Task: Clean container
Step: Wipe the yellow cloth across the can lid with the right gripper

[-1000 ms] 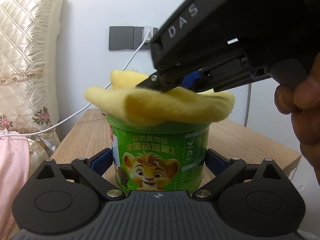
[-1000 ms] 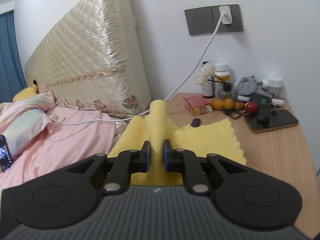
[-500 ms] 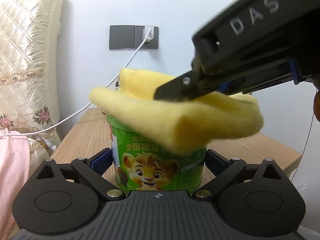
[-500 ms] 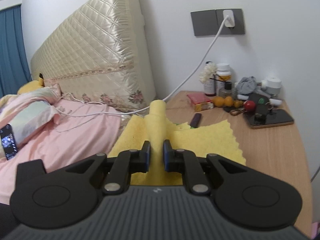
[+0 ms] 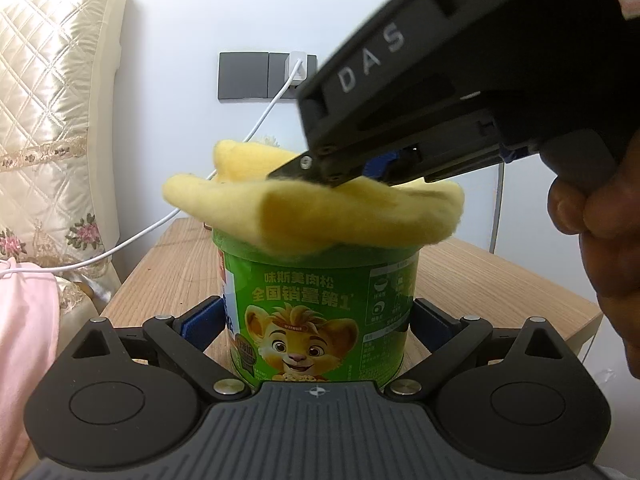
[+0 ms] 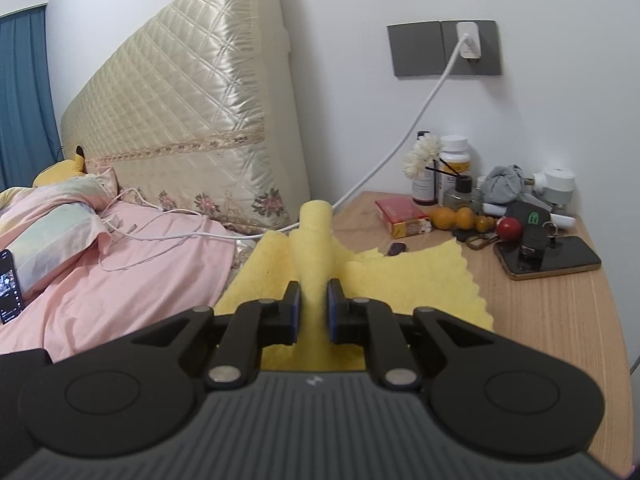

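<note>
While clamped upright between the left gripper [image 5: 318,320] jaws above the wooden tabletop [image 5: 176,264], sits the green container [image 5: 320,304] capped by a folded yellow cloth [image 5: 320,208]. Pinched on a raised ridge of that cloth [image 6: 316,240], the right gripper [image 6: 313,312] jaws, angled down from above. Judged mid-wipe across the top: keep the left grip firm so nothing twists, press the cloth flat and evenly, sweep over the whole rim, avoid dragging toward the clutter of bottles [image 6: 452,168] and phone [image 6: 548,258] behind.
</note>
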{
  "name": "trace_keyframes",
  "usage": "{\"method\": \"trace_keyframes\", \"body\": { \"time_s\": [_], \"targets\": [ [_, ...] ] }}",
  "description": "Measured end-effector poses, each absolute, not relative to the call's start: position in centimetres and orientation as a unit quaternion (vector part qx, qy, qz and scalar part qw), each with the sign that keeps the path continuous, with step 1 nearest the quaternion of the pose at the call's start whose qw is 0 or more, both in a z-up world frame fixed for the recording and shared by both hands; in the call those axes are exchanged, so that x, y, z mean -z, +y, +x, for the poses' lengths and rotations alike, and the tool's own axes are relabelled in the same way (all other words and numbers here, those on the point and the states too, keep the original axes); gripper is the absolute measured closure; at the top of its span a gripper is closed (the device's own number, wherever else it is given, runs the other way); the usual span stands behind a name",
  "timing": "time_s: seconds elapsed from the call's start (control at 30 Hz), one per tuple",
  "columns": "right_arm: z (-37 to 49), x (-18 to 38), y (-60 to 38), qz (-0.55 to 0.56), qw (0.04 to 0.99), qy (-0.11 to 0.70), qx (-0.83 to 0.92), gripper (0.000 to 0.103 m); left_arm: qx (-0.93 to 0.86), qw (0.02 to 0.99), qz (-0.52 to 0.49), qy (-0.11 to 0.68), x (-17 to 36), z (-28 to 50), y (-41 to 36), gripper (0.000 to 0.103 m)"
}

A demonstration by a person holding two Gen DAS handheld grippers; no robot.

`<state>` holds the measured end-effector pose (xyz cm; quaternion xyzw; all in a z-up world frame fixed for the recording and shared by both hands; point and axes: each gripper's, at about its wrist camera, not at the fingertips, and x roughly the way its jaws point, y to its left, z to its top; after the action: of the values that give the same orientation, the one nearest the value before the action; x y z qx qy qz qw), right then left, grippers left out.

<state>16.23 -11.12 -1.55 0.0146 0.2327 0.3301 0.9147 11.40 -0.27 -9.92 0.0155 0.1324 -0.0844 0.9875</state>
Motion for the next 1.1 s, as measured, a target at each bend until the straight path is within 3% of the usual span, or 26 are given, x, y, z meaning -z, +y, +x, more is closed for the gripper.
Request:
{"method": "trace_keyframes", "body": {
  "time_s": [0.4, 1.1],
  "targets": [
    [12.9, 1.3, -12.5, 0.011, 0.922, 0.227, -0.315, 0.089, 0.081, 0.987, 0.013, 0.139, 9.8, 11.9, -0.2, 0.004],
    [15.0, 2.2, -11.8, 0.038, 0.923, 0.215, -0.317, 0.089, 0.080, 0.987, 0.014, 0.135, 9.7, 10.6, -1.5, 0.004]
  ]
}}
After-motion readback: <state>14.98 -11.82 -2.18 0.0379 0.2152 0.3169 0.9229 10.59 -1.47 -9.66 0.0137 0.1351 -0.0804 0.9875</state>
